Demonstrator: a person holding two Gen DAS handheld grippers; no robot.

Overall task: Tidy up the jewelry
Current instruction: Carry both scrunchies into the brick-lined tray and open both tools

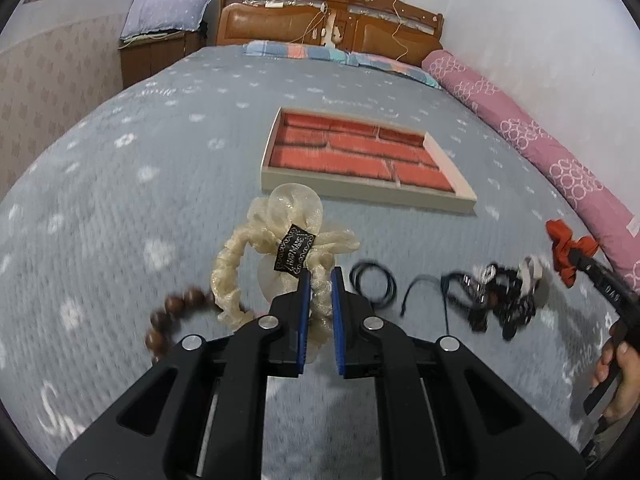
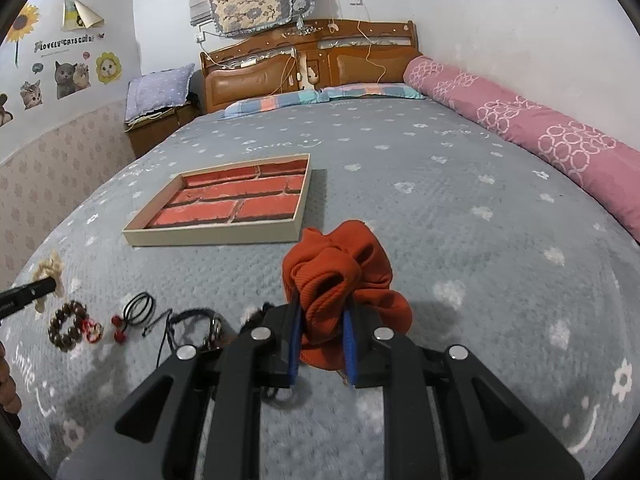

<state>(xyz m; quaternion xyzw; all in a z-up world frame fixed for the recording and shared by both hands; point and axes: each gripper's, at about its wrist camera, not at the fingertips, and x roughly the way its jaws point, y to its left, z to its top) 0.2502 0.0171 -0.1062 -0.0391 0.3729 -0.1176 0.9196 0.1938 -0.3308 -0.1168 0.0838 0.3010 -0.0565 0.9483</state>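
My left gripper (image 1: pixel 321 276) is shut on a cream organza scrunchie (image 1: pixel 260 240) with a black label and holds it above the bed. My right gripper (image 2: pixel 322 308) is shut on an orange ribbed scrunchie (image 2: pixel 340 276), also lifted; it also shows in the left wrist view (image 1: pixel 564 252). A shallow tray (image 1: pixel 452 160) with red brick-pattern lining lies ahead on the bed, also in the right wrist view (image 2: pixel 216 236). A brown bead bracelet (image 2: pixel 66 328), black cords (image 2: pixel 138 306), red earrings (image 2: pixel 118 328) and a dark tangle of jewelry (image 1: pixel 500 300) lie on the bedspread.
The grey flowered bedspread (image 2: pixel 440 220) covers the whole bed. A pink bolster (image 2: pixel 540 136) runs along the right wall. A wooden headboard (image 2: pixel 312 60) and striped pillows (image 2: pixel 320 96) are at the far end. A bedside cabinet (image 1: pixel 156 52) stands at the far left.
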